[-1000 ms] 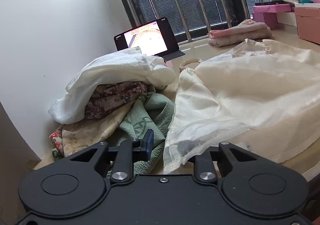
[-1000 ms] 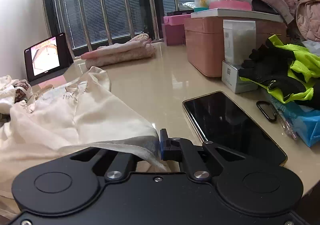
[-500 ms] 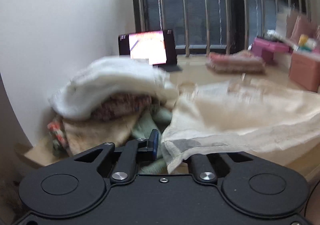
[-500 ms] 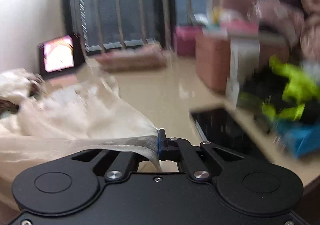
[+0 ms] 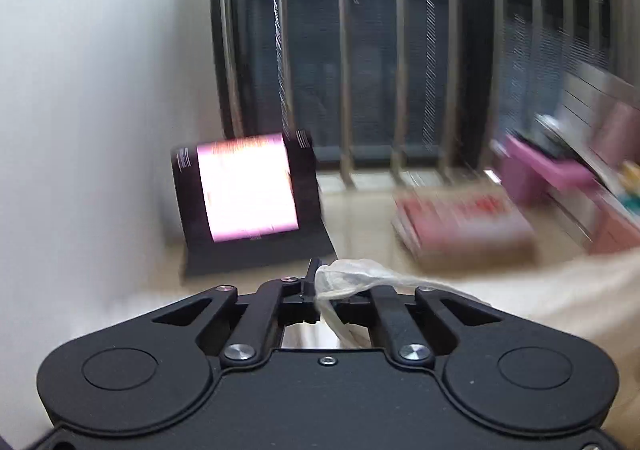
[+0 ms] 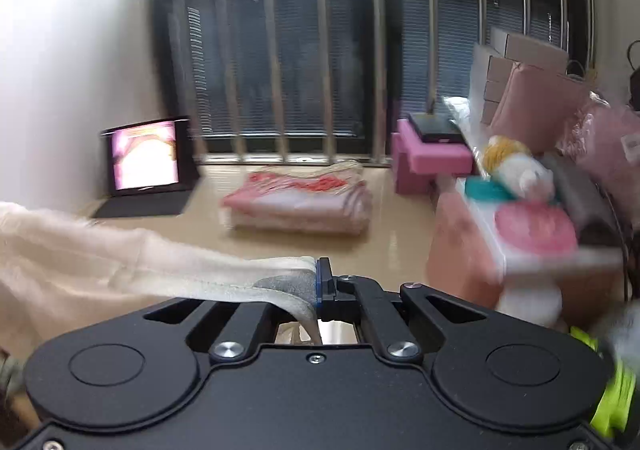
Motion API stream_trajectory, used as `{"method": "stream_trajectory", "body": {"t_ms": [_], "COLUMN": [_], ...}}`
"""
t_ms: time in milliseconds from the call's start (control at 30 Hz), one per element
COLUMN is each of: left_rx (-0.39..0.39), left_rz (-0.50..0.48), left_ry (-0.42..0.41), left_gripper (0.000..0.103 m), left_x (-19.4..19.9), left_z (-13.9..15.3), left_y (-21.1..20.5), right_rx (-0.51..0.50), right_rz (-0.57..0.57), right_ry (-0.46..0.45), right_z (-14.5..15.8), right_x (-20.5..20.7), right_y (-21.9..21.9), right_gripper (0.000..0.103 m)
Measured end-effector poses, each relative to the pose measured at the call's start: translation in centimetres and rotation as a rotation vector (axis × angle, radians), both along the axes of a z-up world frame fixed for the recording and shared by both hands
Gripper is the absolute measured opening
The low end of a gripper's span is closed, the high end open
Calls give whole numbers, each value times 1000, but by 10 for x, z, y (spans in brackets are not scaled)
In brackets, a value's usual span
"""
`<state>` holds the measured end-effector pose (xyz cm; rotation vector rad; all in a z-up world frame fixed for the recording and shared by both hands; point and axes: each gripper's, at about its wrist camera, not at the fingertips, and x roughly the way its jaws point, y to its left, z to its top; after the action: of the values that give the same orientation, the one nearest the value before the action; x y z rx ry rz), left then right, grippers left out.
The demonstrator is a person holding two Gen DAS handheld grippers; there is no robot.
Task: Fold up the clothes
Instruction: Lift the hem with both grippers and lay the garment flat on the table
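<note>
Since a second ago you have lifted both grippers, raising the cream garment off the desk; it now hangs stretched between them above the front edge. Your left gripper is clamped on one corner, your right gripper on the other. Folded pink clothes and a lit tablet sit near the desk's back edge.

Your left wrist view sits low behind its claw, facing the barred window. Your right wrist view faces likewise, from farther right. Both share the tablet and folded pink stack.
</note>
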<state>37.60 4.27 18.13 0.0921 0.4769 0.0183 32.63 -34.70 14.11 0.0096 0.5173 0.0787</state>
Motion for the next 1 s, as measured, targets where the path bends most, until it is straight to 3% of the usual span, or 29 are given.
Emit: {"method": "stream_trajectory", "body": {"t_ms": [100, 233, 367, 500, 667, 867, 933, 1000], "left_rx": [-30, -120, -68, 2, 70, 184, 201, 191], "left_rz": [128, 135, 77, 1, -84, -166, -170, -181], "left_ry": [-81, -217, -276, -199, -36, 163, 207, 238], "left_gripper": [5, 5, 5, 5, 5, 5, 5, 5], "left_x": [43, 40, 10, -18, -58, -123, -138, -151], "left_z": [62, 127, 132, 86, -18, -179, -211, -226], "left_y": [-14, -13, -9, -7, -13, -22, -23, -16], "right_rx": [-29, -15, -36, -57, -83, 40, 84, 100], "right_rz": [-94, -153, -129, -103, -70, -77, -87, -97], "right_ry": [-99, -310, -281, -235, -177, 80, 128, 150], "right_z": [62, 145, 116, 79, 34, -116, -155, -180], "right_x": [51, 56, 34, 12, -15, -64, -86, -108], "right_y": [6, 8, 2, -3, -11, -26, -30, -30], "right_gripper": [0, 0, 0, 0, 0, 0, 0, 1]}}
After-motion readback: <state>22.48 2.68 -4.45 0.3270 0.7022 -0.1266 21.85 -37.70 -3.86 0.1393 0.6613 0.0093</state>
